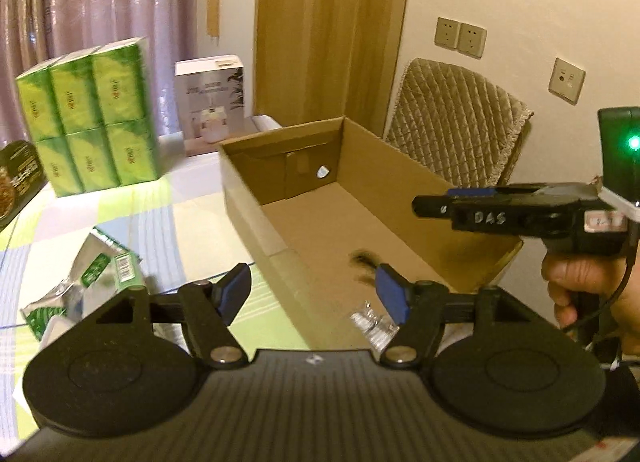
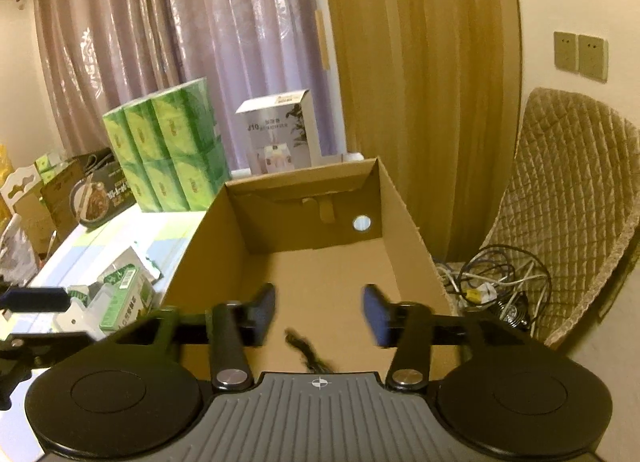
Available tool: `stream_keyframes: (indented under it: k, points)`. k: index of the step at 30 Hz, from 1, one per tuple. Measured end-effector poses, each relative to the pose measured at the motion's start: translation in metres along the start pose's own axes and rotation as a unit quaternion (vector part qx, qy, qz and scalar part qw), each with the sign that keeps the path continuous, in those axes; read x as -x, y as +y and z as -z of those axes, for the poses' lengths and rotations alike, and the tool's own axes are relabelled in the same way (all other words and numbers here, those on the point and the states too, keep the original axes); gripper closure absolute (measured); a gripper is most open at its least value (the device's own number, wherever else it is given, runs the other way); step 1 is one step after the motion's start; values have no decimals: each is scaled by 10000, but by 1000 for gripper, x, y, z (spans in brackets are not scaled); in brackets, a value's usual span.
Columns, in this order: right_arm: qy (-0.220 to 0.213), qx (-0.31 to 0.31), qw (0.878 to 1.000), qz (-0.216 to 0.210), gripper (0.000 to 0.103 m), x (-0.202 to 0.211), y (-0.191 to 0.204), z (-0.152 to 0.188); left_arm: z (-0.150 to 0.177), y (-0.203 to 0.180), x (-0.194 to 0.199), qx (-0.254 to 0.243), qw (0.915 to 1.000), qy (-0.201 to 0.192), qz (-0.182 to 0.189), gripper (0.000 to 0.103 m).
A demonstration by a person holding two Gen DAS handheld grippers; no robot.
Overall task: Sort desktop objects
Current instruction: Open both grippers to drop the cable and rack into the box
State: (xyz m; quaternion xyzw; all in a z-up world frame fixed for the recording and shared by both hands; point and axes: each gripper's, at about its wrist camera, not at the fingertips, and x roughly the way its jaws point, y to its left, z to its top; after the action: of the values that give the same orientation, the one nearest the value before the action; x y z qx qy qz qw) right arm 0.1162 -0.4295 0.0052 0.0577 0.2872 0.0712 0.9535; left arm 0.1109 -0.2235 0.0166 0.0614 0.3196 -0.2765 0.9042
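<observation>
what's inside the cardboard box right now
In the box: a small dark, blurred item and, in the left view, a crinkly clear wrapper. The rest of the visible floor is bare; the near end is hidden by the hand-held grippers' bodies.

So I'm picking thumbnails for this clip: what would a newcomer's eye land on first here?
Probably the open cardboard box mid-table, with a small dark tangled thing and a clear crinkly wrapper on its floor. Next, the bright green stack of tissue packs at the table's far left, by the curtain. Both the left gripper and right gripper are open over the box's near end.
</observation>
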Motion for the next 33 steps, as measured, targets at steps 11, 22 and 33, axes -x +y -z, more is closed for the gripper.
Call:
stream_keyframes:
  k: [11,22,33]
  points:
    - [-58,-242,9997,-63,39,31,18,13,24,26,33,168,9992,85,-353,35]
    - [117,-119,9995,-276,20,45,59,29,48,54,64,382,9971,129,-638,20]
    - [221,147,9976,-642,2,45,108,37,82,98,99,441,9918,363,-1143,8]
